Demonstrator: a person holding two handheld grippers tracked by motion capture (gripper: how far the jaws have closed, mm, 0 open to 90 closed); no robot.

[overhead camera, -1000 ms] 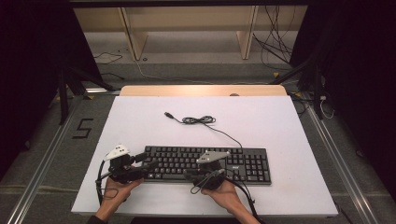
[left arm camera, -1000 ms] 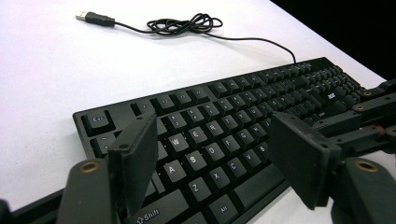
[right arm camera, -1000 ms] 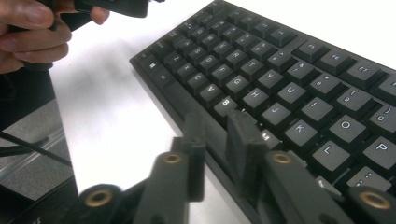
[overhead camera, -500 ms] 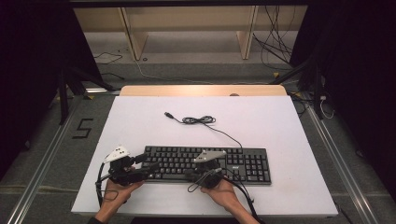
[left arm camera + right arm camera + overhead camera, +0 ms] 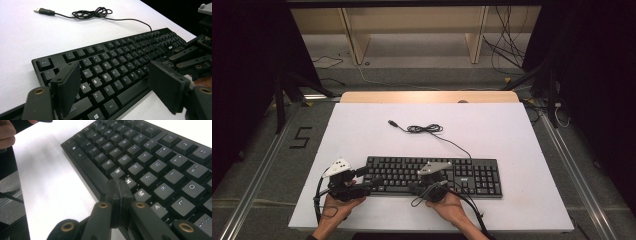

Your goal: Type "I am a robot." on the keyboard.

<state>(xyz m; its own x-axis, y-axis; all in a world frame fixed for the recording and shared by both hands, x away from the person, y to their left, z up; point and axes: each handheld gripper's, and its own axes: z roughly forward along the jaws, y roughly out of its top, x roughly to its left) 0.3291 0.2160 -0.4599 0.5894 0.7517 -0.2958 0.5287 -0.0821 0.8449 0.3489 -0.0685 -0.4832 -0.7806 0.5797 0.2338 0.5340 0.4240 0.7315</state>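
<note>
the keyboard (image 5: 432,175) lies flat on the white table (image 5: 512,130), right ahead of both grippers. the left gripper (image 5: 112,92) hangs at its left end with jaws spread wide over the a, s, z and x keys, gripping nothing. the right gripper (image 5: 117,197) has its jaws pressed together, tips at the front edge by the n and m keys. beyond the keyboard its cable (image 5: 424,128) lies coiled, the usb plug (image 5: 43,11) farthest off.
</note>
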